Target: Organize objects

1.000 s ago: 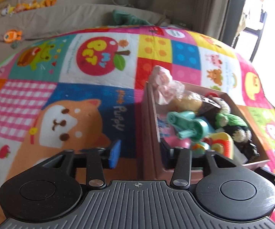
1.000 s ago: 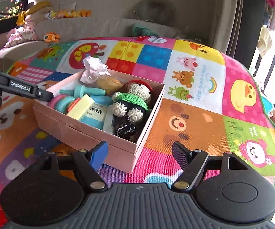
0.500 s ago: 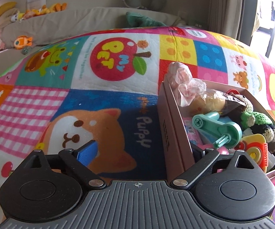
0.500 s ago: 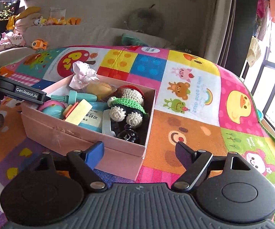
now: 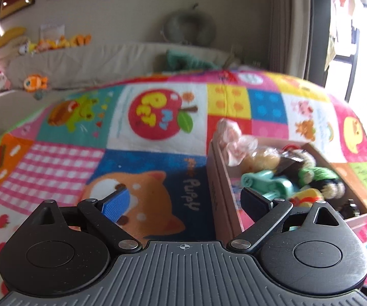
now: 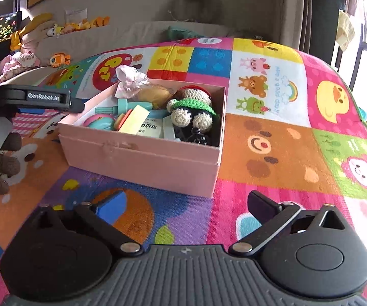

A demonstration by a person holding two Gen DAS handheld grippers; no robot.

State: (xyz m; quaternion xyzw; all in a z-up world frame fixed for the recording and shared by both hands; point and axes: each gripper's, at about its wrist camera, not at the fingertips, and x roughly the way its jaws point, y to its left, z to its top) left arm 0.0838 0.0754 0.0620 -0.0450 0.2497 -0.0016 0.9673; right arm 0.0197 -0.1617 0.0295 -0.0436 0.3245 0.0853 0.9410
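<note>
Pink box of toys sits beyond the empty left tongs, spread wide, and right tongs, opening.

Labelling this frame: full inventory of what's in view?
box: 1, pink, open, on play mat
play mat: 1, multicolour cartoon patches, under box
crochet doll: 1, cream, green and black, in box
teal plastic toy: 1, in box
wrapped snack: 1, pink-white wrapper, box's far corner
yellow block: 1, in box
neck pillow: 1, grey, background
left gripper: open, empty, beside box
right gripper: opening, nothing between jaws
</note>
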